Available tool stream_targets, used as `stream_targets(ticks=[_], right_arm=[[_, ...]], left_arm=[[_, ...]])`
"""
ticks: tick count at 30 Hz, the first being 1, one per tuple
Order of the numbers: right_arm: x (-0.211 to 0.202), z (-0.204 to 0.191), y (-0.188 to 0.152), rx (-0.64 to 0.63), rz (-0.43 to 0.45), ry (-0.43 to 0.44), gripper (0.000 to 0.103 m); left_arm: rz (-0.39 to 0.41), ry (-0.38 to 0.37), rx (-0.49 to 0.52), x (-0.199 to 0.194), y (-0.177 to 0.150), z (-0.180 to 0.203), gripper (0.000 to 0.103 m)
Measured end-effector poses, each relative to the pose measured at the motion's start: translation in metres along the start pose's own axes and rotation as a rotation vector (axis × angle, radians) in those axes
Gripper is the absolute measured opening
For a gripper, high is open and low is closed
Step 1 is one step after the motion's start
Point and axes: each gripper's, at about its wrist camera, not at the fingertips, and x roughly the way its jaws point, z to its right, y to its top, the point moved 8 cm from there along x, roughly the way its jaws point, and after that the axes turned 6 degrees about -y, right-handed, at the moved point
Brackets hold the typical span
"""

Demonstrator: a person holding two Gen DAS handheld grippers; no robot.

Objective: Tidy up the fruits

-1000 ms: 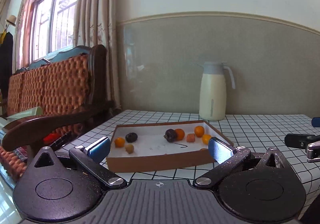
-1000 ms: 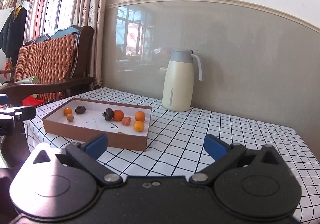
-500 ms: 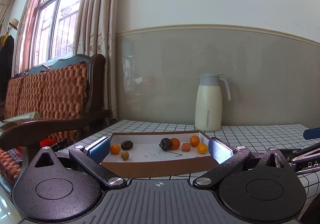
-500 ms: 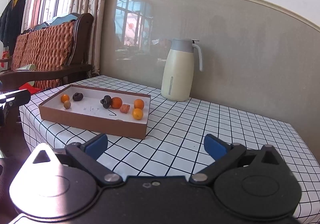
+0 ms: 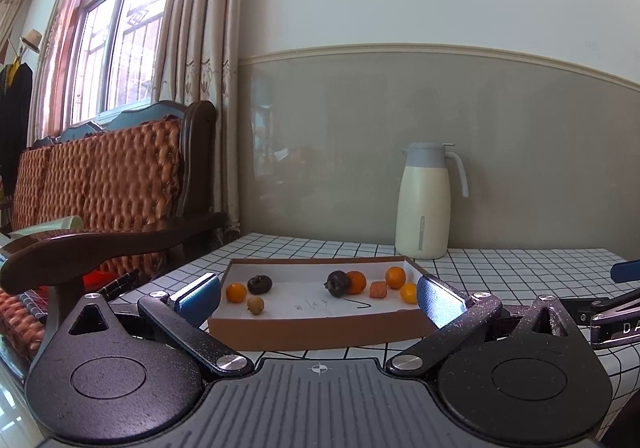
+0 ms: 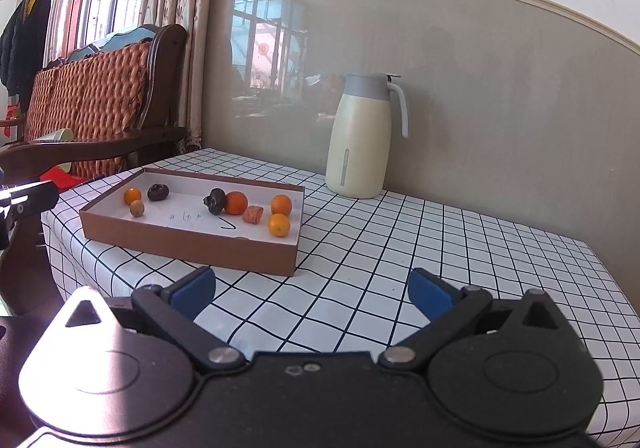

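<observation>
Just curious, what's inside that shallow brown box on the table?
The box holds four orange fruits, two dark ones, a small tan one, a reddish chunk and pen marks. Its near wall hides the front floor strip.

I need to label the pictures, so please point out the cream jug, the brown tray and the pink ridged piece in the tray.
cream jug [image 6: 358, 151]: right wrist view, middle of its body.
brown tray [image 6: 188, 244]: right wrist view, near outer wall.
pink ridged piece [image 6: 253, 214]: right wrist view, its centre.
</observation>
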Motion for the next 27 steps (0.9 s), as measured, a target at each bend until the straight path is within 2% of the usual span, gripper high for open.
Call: stream_targets(ticks=[27], right_arm=[[0.0006, 0.0001, 0.0002, 0.002, 0.0, 0.001, 0.097]], left_arm=[[-0.005, -0.005, 0.006, 0.0011, -0.001, 0.0013, 0.103]])
